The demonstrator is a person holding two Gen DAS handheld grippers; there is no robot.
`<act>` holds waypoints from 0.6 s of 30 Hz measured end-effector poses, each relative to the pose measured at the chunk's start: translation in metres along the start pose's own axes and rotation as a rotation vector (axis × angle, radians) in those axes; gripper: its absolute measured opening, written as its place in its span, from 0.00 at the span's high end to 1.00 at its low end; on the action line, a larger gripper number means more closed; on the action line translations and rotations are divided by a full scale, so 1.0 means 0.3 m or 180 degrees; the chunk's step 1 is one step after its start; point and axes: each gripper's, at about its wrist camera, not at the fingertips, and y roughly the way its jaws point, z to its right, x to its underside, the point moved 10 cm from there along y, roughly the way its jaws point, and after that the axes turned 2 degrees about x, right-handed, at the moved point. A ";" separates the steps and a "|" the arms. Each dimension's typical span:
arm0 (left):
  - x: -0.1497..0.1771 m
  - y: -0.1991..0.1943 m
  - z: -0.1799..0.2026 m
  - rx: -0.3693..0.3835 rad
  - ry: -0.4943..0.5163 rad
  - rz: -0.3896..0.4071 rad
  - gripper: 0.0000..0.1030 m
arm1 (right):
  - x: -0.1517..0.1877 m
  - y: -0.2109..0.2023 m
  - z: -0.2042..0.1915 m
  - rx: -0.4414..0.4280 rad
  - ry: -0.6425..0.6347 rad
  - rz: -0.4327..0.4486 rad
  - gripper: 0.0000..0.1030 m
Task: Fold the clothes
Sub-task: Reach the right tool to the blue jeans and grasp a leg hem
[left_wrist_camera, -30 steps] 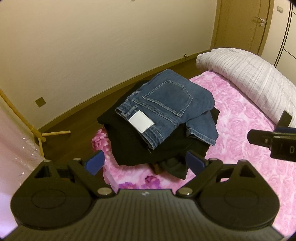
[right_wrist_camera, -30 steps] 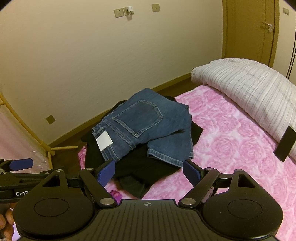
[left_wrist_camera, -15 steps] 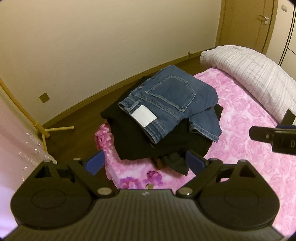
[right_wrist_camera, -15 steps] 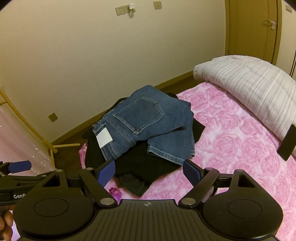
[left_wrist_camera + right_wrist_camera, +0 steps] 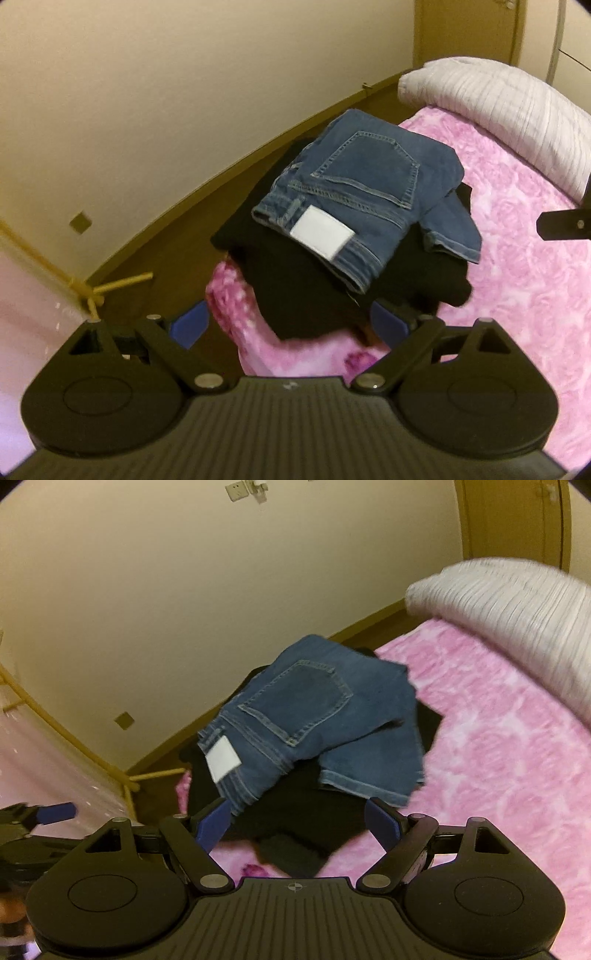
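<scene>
My left tongs (image 5: 290, 323) and right tongs (image 5: 297, 821) both spread wide, empty, folded jeans (image 5: 365, 195) with blank white label (image 5: 320, 232) on black garment (image 5: 295, 280), pink bed (image 5: 517, 295).

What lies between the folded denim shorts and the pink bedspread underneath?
A black garment lies between the denim shorts and the pink bedspread, spreading past the shorts' edges. Both wrist views show it.
</scene>
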 end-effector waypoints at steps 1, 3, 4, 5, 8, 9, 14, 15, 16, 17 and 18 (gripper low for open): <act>-0.020 0.037 -0.008 0.0030 0.0059 0.0005 0.10 | -0.011 0.029 -0.005 -0.0032 0.0029 -0.0004 0.19; -0.059 0.125 -0.025 0.0118 0.0179 -0.0032 0.10 | -0.030 0.102 -0.018 -0.0077 0.0130 -0.0044 0.19; -0.079 0.171 -0.035 0.0164 0.0245 -0.0025 0.10 | -0.039 0.144 -0.024 -0.0111 0.0198 -0.0073 0.19; -0.099 0.217 -0.045 0.0210 0.0312 -0.0017 0.10 | -0.048 0.188 -0.030 -0.0158 0.0264 -0.0096 0.19; -0.153 0.357 -0.062 0.0368 0.0526 -0.0003 0.10 | -0.068 0.326 -0.040 -0.0224 0.0420 -0.0145 0.19; -0.167 0.408 -0.065 0.0427 0.0624 0.0000 0.10 | -0.073 0.373 -0.038 -0.0240 0.0495 -0.0156 0.19; -0.216 0.603 -0.079 0.0778 0.1064 -0.0001 0.10 | -0.074 0.581 -0.012 -0.0366 0.0920 -0.0217 0.21; -0.223 0.637 -0.081 0.0849 0.1120 -0.0010 0.10 | -0.073 0.614 -0.010 -0.0417 0.0987 -0.0221 0.22; -0.230 0.664 -0.083 0.0914 0.1135 -0.0022 0.10 | -0.072 0.645 -0.008 -0.0458 0.1056 -0.0228 0.24; -0.238 0.690 -0.085 0.0980 0.1149 -0.0035 0.10 | -0.072 0.673 -0.006 -0.0489 0.1127 -0.0238 0.26; -0.245 0.715 -0.086 0.1056 0.1160 -0.0053 0.10 | -0.073 0.696 -0.003 -0.0505 0.1190 -0.0233 0.26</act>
